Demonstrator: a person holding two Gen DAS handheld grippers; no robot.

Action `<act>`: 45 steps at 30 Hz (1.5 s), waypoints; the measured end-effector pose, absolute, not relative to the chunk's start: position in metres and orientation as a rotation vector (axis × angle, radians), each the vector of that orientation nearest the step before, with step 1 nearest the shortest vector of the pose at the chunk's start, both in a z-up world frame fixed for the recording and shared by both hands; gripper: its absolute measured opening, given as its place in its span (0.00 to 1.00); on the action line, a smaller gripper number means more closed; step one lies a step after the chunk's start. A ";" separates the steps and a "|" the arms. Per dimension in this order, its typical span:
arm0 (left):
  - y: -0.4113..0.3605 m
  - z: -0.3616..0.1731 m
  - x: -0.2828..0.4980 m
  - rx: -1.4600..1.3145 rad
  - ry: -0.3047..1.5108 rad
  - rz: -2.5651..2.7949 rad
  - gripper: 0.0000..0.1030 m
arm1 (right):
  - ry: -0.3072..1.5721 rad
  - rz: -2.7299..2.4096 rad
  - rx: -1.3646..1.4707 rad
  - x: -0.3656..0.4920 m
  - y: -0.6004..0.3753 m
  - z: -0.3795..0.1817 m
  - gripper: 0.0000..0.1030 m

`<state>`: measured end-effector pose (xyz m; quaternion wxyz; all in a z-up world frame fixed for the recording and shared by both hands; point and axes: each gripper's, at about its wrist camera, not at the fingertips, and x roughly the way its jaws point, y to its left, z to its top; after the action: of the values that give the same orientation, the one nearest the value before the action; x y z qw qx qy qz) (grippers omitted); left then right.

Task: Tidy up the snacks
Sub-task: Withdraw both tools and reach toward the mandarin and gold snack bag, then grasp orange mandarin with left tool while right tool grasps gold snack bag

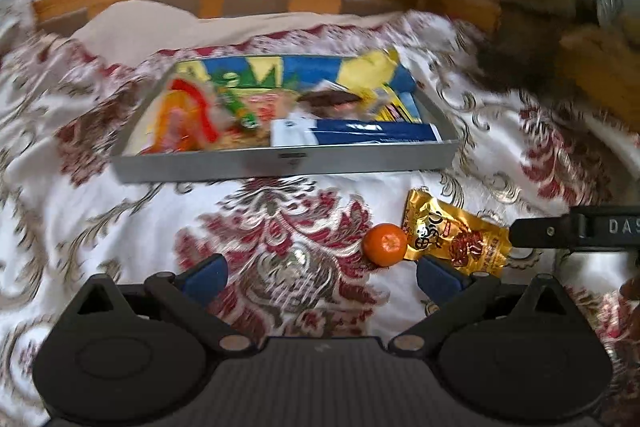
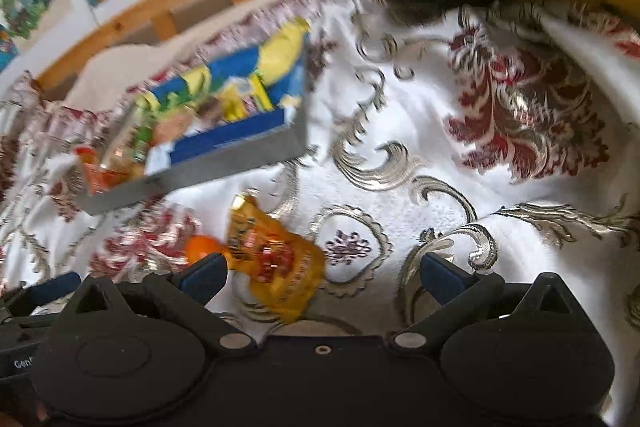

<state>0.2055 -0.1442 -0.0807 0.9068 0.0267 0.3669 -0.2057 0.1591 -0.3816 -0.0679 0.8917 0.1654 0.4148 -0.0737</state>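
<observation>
Your left gripper [image 1: 320, 275] hangs over the patterned bedspread [image 1: 120, 227] with its fingers [image 1: 206, 277] spread wide and nothing between them. Just past its right finger lies a small orange [image 1: 385, 243], touching the near-left edge of a gold snack packet [image 1: 456, 241] that lies flat on the cloth. Farther off sits a grey tray [image 1: 280, 163], already filled with snacks: a long blue and white packet [image 1: 360, 133] along its near wall, an orange and red bag [image 1: 180, 115] at the left, yellow and blue bags [image 1: 360, 75] at the back. Your right gripper [image 2: 324, 275] also has its fingers [image 2: 440, 277] wide and empty; the gold snack packet [image 2: 276, 259] lies between them, nearer the left one, with the orange [image 2: 202, 247] just beyond that finger and the tray [image 2: 192, 175] at far left.
</observation>
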 end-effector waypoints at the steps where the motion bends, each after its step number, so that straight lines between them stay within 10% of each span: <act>1: -0.151 -0.083 0.210 0.072 0.757 -0.430 0.99 | 0.862 -0.152 0.341 0.163 -0.384 -0.071 0.99; 24: -0.180 -0.104 0.236 0.167 0.764 -0.546 0.91 | 0.833 0.005 -0.146 0.170 -0.345 -0.099 0.99; 40: -0.186 -0.113 0.250 0.044 0.876 -0.636 0.35 | 0.796 0.107 -0.212 0.177 -0.317 -0.108 0.75; 45: -0.184 -0.115 0.253 -0.015 0.891 -0.616 0.35 | 0.768 0.121 -0.259 0.184 -0.313 -0.114 0.75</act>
<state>0.2531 -0.1835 -0.1149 0.8568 -0.0071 0.4240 -0.2933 0.1835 -0.3135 -0.1135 0.9173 -0.1257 0.3731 0.0589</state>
